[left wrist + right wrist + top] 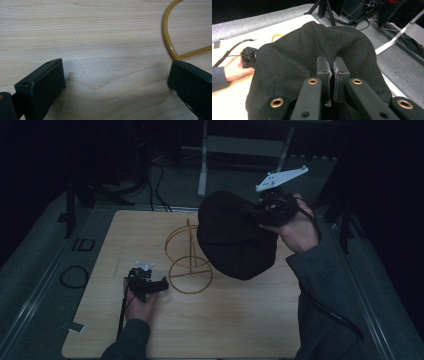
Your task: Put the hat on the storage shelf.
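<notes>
A black fabric hat hangs above the table beside a yellow wire stand made of rings. My right gripper is shut on the hat's edge; in the right gripper view the jaws pinch the cloth of the hat at my right gripper. My left gripper rests low on the wooden table, at the stand's base ring, on its left. Its jaws stand wide apart around bare wood in the left gripper view, the stand's ring touching the right jaw's tip.
A black cable loop lies on the grey mat left of the table. A white table frame and dark tripod legs stand beyond the far edge. The table's front half is bare wood.
</notes>
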A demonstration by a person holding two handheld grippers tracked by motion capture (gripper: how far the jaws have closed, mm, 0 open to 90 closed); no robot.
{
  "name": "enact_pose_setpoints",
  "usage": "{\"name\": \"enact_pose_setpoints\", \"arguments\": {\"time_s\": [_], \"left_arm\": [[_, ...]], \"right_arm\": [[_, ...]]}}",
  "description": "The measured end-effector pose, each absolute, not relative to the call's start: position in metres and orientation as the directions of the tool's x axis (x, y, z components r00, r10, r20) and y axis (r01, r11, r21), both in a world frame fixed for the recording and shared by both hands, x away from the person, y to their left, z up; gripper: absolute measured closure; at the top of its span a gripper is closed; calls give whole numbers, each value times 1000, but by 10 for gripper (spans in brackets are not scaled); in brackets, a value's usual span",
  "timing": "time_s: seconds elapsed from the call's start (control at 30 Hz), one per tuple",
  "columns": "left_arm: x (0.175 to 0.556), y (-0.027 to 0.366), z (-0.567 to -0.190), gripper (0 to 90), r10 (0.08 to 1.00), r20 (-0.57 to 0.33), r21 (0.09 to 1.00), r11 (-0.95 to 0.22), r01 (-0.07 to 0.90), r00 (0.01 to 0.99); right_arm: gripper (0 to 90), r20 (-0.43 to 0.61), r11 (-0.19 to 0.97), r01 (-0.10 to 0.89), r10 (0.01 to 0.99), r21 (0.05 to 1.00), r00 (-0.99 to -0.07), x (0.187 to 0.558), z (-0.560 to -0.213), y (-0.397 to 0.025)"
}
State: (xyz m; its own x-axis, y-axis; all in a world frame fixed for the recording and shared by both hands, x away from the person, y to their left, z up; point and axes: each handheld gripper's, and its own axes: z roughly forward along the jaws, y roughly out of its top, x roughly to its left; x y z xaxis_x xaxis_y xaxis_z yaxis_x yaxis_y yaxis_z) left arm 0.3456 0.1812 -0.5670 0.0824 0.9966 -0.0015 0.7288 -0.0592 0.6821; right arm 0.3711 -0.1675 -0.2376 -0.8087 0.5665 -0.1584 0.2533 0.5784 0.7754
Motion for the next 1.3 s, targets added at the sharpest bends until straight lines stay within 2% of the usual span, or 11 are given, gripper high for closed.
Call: {"name": "enact_pose_setpoints", "arguments": {"time_s": [1.3], "left_arm": [[346,181,-567,7,996,0,681,-63,729,86]], "right_arm": [[861,-151,617,194,462,762,-874,388,-237,-79]]}}
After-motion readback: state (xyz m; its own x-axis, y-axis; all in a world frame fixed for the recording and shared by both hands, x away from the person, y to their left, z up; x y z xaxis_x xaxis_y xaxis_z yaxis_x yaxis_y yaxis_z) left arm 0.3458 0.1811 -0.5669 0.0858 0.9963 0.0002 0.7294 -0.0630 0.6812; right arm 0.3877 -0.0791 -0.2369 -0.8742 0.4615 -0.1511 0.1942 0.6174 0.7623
